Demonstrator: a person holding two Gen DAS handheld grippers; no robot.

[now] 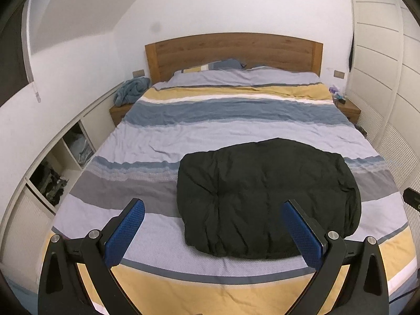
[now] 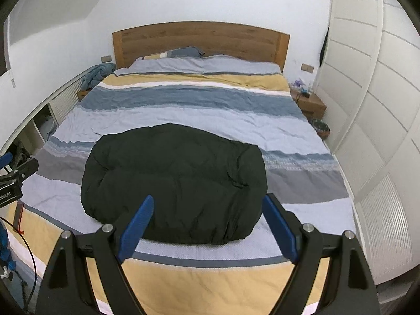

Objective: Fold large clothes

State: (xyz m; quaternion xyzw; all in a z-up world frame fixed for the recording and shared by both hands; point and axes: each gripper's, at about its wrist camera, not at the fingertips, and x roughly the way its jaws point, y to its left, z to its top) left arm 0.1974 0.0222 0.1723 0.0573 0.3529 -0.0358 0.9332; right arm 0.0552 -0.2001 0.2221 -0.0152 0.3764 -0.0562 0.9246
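A black padded garment (image 1: 267, 197) (image 2: 176, 183) lies folded into a rounded bundle on the near half of the striped bed cover (image 1: 210, 120) (image 2: 199, 99). My left gripper (image 1: 212, 207) hangs above the bed's foot, open, with nothing between its blue pads (image 1: 126, 233); the bundle lies mostly to its right. My right gripper (image 2: 207, 204) is also open and empty, raised over the bundle's near edge. At the left edge of the right wrist view the left gripper (image 2: 15, 178) shows partly. A black tip of the right gripper (image 1: 412, 198) peeks in at the left wrist view's right edge.
A wooden headboard (image 1: 233, 50) (image 2: 199, 42) stands at the far end. Low white shelving (image 1: 57, 162) runs along the left side and white wardrobe doors (image 2: 367, 105) along the right. A bedside table (image 2: 309, 102) and a small basket (image 2: 321, 127) stand at the far right.
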